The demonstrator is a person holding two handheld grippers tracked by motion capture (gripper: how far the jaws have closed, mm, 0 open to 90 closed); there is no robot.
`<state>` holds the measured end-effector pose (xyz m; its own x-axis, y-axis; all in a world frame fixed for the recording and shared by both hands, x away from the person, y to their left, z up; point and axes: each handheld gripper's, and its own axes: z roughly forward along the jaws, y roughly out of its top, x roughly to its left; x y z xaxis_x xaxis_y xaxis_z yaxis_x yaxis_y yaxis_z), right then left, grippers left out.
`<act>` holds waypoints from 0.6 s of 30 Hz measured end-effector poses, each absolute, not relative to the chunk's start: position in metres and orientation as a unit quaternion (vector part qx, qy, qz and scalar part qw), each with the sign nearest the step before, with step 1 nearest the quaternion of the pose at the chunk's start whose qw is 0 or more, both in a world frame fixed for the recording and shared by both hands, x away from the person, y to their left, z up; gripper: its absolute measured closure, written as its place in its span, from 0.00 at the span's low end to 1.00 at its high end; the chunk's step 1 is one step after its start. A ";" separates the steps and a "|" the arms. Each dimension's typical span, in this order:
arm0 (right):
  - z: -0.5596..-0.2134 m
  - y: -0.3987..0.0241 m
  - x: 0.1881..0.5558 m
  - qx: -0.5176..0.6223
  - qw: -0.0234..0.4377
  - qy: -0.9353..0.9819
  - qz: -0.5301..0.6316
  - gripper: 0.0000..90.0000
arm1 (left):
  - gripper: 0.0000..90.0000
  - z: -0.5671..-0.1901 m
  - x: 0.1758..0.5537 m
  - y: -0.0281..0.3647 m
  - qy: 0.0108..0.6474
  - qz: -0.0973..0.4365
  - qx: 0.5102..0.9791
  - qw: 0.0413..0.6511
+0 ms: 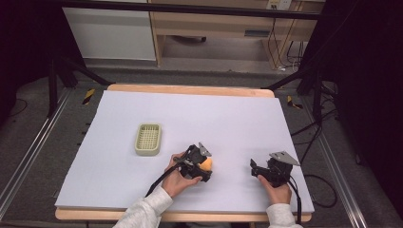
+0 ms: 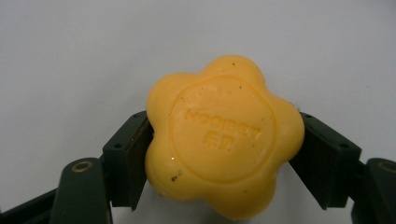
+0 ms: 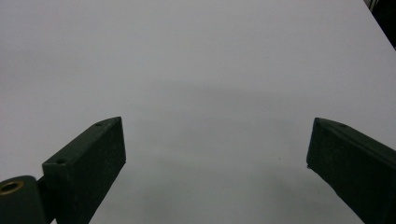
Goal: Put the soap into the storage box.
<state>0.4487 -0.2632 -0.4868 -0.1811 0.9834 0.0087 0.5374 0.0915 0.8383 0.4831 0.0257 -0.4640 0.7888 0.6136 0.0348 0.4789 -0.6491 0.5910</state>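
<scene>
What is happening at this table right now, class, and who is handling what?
A person holds a two-jaw gripper in each hand over a white-covered table. The left gripper is shut on a yellow flower-shaped soap, its pads pressing both sides of the bar. The right gripper rests open over bare table, with nothing between its jaws. A pale green slotted soap dish sits empty, to the left of the soap in the high view.
</scene>
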 end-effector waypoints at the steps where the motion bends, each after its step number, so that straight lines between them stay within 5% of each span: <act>1: -0.487 -0.263 0.449 0.564 0.302 0.675 0.368 0.06 | 0.30 -0.462 0.483 0.027 0.303 0.116 0.901 0.289; 18: -0.487 -0.263 0.449 0.564 0.301 0.674 0.369 0.06 | 0.30 -0.443 0.483 0.048 0.305 0.123 0.898 0.291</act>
